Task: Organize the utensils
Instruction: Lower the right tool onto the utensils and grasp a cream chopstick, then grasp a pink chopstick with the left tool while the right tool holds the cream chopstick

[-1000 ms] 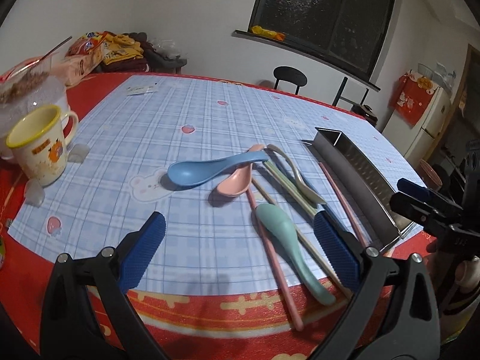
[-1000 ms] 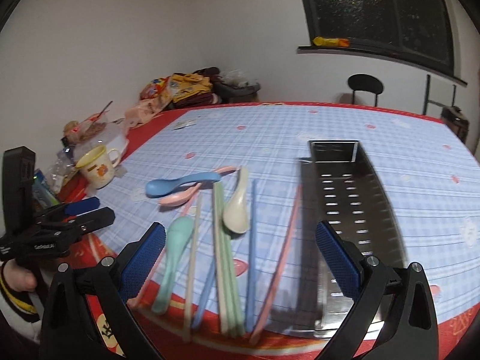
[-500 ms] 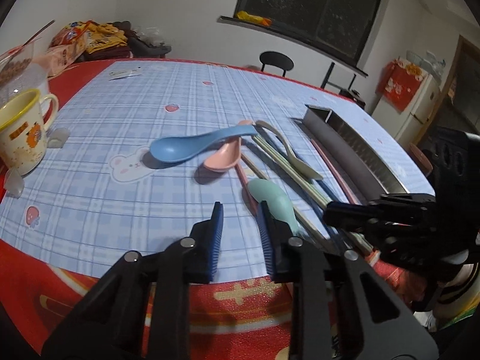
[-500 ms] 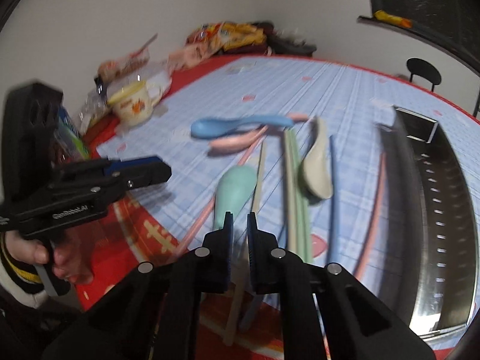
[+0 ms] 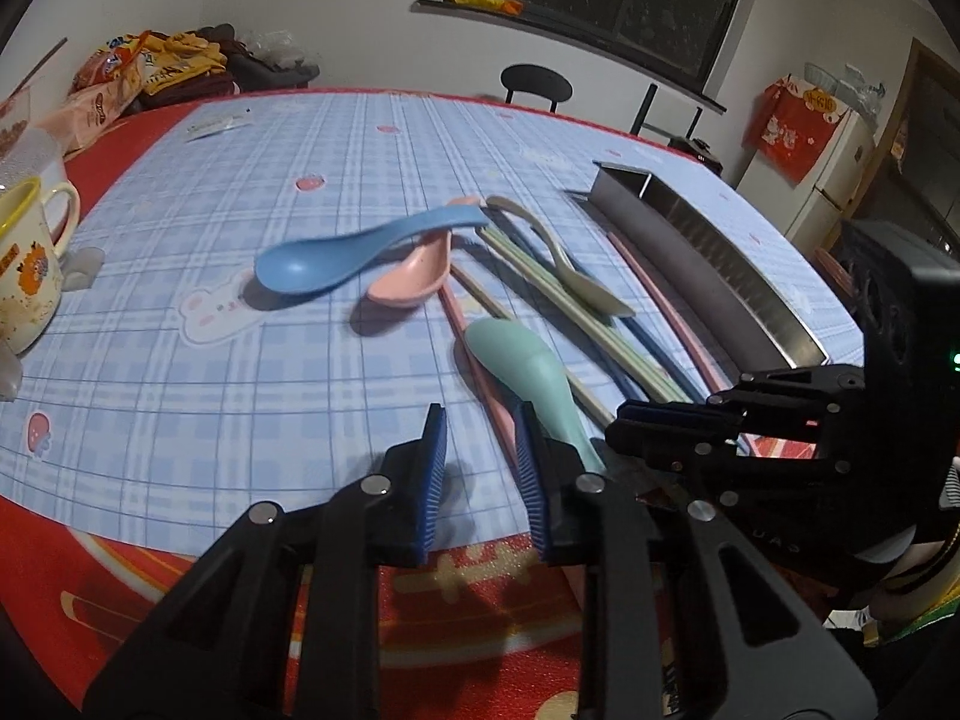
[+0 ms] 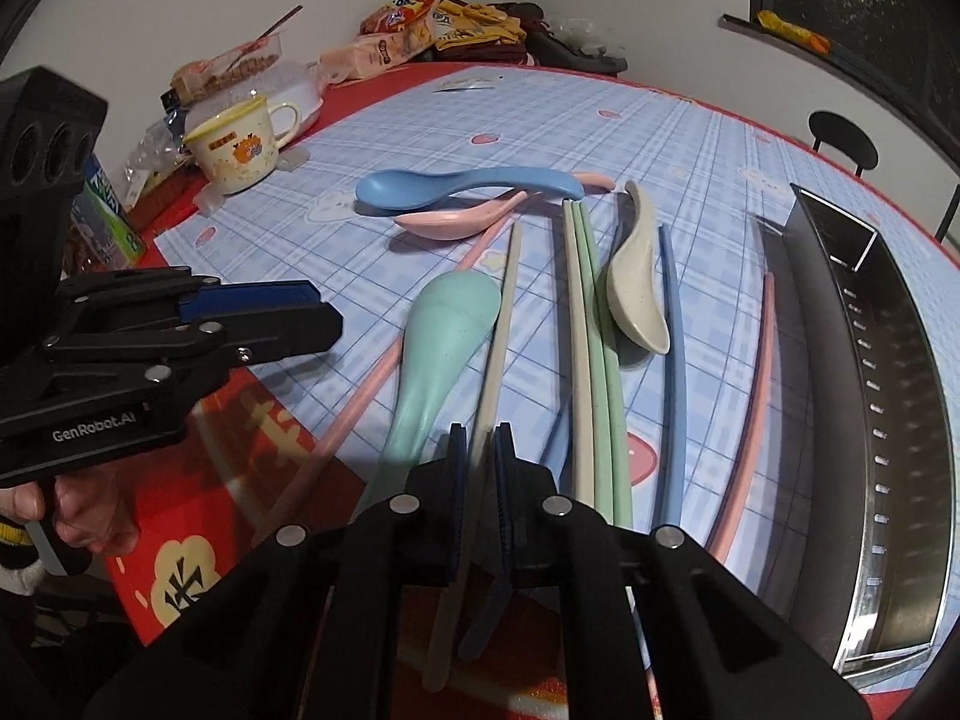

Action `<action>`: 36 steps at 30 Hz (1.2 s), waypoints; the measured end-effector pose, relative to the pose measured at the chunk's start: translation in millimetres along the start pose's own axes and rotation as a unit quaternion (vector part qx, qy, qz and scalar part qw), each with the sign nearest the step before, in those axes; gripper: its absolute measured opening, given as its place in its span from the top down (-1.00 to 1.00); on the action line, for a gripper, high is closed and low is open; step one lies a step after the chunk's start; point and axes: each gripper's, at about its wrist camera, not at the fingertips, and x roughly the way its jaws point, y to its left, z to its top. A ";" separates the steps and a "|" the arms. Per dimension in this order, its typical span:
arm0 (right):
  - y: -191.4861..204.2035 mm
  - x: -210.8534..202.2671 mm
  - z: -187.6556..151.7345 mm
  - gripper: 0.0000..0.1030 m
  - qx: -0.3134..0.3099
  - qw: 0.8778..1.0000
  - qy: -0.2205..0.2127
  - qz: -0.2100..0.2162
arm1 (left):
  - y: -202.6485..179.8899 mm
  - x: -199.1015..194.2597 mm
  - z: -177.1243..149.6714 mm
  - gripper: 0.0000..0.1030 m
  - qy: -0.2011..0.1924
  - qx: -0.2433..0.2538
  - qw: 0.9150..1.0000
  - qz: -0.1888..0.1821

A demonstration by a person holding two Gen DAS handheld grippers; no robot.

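Note:
Spoons and chopsticks lie on a blue checked cloth. A blue spoon (image 5: 360,249) rests across a pink spoon (image 5: 411,282); a mint spoon (image 6: 447,336) and a cream spoon (image 6: 636,294) lie nearer. A steel utensil tray (image 6: 876,414) stands at the right. My right gripper (image 6: 478,450) is shut on a cream chopstick (image 6: 501,336) near its front end. My left gripper (image 5: 477,438) is nearly shut and holds nothing, just left of the mint spoon's handle (image 5: 540,390). It also shows in the right wrist view (image 6: 264,318).
A yellow-rimmed mug (image 6: 237,147) stands at the left edge, with snack packets (image 6: 414,30) and a plastic container (image 6: 240,69) behind it. Green (image 6: 594,348), blue (image 6: 675,354) and pink (image 6: 753,414) chopsticks lie beside the tray. A black chair (image 5: 534,84) stands beyond the table.
Both grippers closed from wide open. The right one moved down and forward and took hold of the cream chopstick. The left one came in close beside the mint spoon.

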 end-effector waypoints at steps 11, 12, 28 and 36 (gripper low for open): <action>-20.3 0.2 0.2 0.86 0.049 0.998 -0.015 0.031 | -19.0 21.0 3.7 0.46 0.047 0.044 0.998 0.023; -20.5 0.2 0.1 0.87 0.050 0.998 -0.015 0.031 | -22.8 24.2 3.7 0.46 0.050 0.052 0.997 0.032; -29.4 -0.8 -2.4 0.86 0.070 0.996 -0.017 0.057 | -38.9 37.3 9.1 0.73 0.091 0.162 0.977 0.103; -27.4 -1.2 -2.5 0.86 0.062 0.997 -0.015 0.048 | -31.5 35.4 6.7 0.73 0.073 0.152 0.981 0.099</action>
